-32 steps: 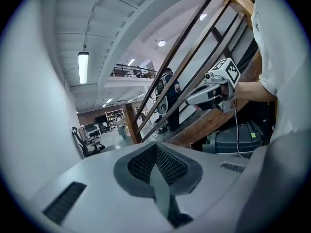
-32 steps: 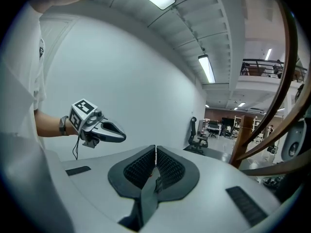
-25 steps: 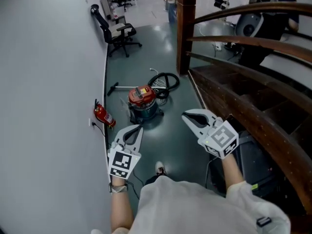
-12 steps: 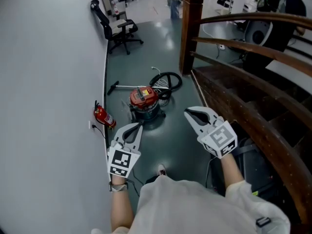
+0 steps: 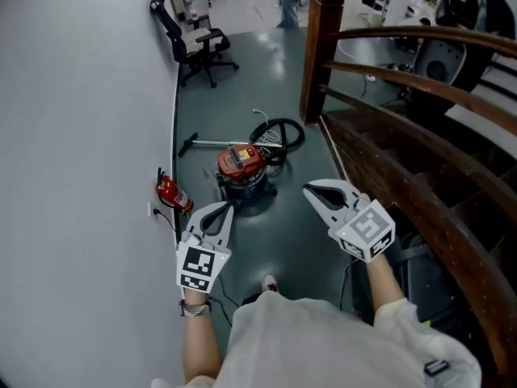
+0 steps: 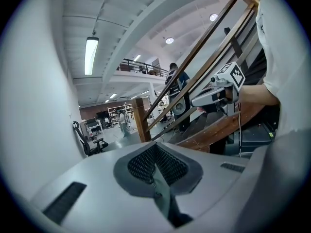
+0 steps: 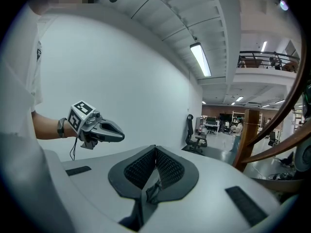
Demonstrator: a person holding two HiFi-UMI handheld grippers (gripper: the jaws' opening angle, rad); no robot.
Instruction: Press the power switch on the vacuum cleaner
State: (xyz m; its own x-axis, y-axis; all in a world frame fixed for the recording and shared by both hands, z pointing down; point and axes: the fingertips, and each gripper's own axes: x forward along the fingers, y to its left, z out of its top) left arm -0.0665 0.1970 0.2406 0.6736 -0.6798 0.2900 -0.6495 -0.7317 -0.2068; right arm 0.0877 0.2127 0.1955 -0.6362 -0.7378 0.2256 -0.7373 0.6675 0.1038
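The vacuum cleaner (image 5: 242, 173) stands on the dark floor ahead, a teal drum with a red top, its black hose (image 5: 279, 133) coiled behind it. My left gripper (image 5: 224, 208) is held in the air short of the drum and to its left, jaws shut and empty. My right gripper (image 5: 311, 190) hovers to the drum's right, also shut with nothing between its pads. Each gripper view shows only its own closed pads and the other gripper, my left gripper (image 7: 119, 136) and my right gripper (image 6: 195, 102); the vacuum is in neither.
A red fire extinguisher (image 5: 173, 192) lies by the white wall (image 5: 81, 136) at left. A wooden stair rail and post (image 5: 321, 47) run along the right. An office chair (image 5: 196, 48) stands farther back. A metal wand (image 5: 210, 144) lies on the floor behind the vacuum.
Both grippers and the head have moved forward toward the vacuum, which now sits a little lower and closer in the head view. Both grippers stay shut.
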